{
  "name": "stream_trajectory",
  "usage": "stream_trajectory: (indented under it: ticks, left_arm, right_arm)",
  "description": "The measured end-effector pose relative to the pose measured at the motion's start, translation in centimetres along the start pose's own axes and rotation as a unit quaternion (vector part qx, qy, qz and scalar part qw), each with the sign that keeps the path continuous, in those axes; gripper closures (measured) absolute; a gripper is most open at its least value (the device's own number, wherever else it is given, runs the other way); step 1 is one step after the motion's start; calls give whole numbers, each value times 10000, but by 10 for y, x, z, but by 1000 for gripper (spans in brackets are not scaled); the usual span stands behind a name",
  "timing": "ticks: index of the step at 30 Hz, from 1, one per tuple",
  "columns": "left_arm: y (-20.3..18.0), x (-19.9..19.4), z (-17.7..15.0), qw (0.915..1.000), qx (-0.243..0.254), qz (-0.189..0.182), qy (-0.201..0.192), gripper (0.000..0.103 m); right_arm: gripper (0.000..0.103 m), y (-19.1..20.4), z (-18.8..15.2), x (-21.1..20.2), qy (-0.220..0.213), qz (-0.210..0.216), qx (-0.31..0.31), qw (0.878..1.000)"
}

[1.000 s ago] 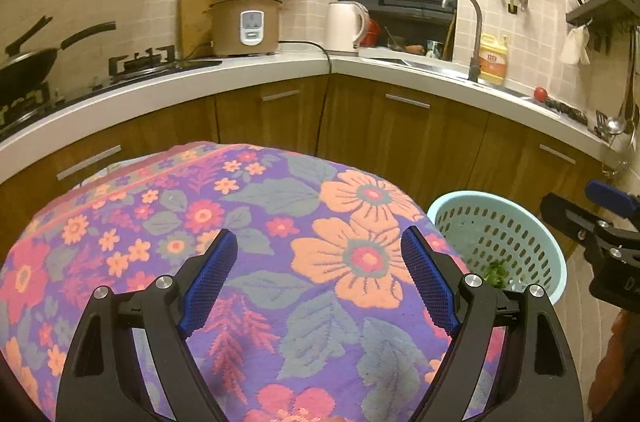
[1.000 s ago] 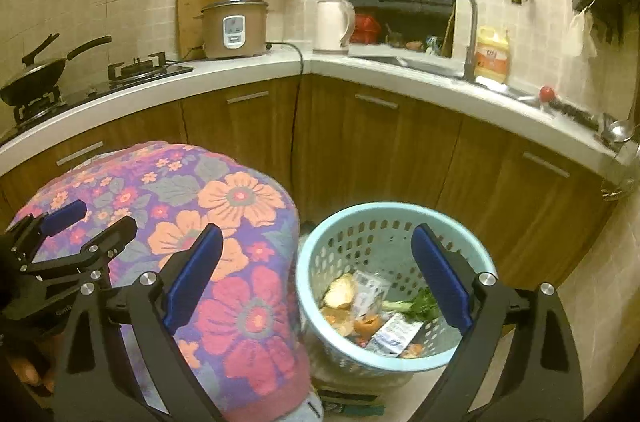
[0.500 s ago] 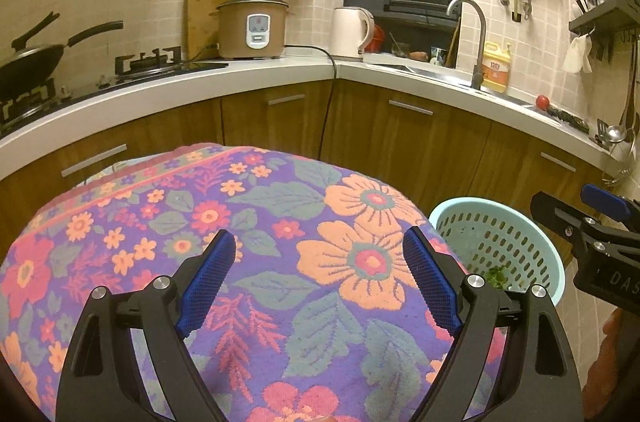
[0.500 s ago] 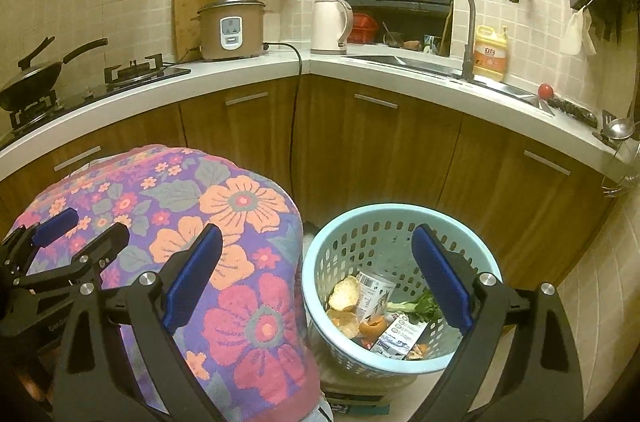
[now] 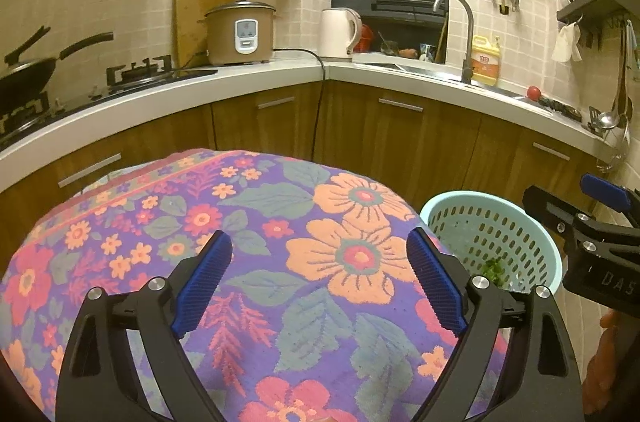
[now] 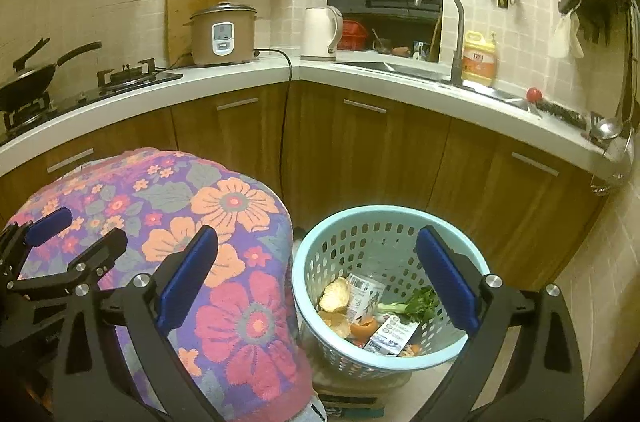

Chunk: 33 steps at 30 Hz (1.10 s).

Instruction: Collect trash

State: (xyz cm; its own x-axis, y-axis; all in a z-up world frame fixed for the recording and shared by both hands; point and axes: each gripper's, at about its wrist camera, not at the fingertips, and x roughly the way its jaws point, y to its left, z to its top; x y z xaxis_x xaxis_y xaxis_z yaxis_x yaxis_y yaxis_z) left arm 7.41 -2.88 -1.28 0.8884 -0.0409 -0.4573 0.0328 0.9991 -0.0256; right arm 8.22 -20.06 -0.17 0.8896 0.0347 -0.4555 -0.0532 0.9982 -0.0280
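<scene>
A light blue perforated basket (image 6: 400, 222) stands on the floor to the right of a table under a floral cloth (image 6: 224, 222). It holds peels (image 6: 335, 298), a crumpled packet (image 6: 362, 292), a green vegetable (image 6: 416, 304) and a small carton (image 6: 390, 336). My right gripper (image 6: 316, 278) is open and empty above the basket's near left side. My left gripper (image 5: 320, 282) is open and empty above the cloth (image 5: 280, 206). The basket (image 5: 516, 218) shows at the right of the left wrist view, with the right gripper (image 5: 592, 222) past it.
Wooden cabinets (image 6: 360, 150) under a white counter (image 6: 240, 78) curve behind the table and basket. On the counter stand a rice cooker (image 6: 222, 34), a kettle (image 6: 322, 32), a wok (image 6: 28, 84) and a sink tap (image 6: 452, 22). A tiled wall (image 6: 600, 282) is at right.
Both grippers have drawn back and risen slightly, so the basket and table sit a little lower in view. The packet in the basket has settled. Both grippers stay open.
</scene>
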Motion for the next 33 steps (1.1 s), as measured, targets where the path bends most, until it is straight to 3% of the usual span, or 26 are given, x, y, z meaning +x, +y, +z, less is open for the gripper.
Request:
stream_trajectory:
  ticks: [33]
  left_arm:
    - [10, 2, 1, 9996, -255, 26, 70, 9]
  right_arm:
    - [8, 0, 0, -1, 1, 29, -40, 10000]
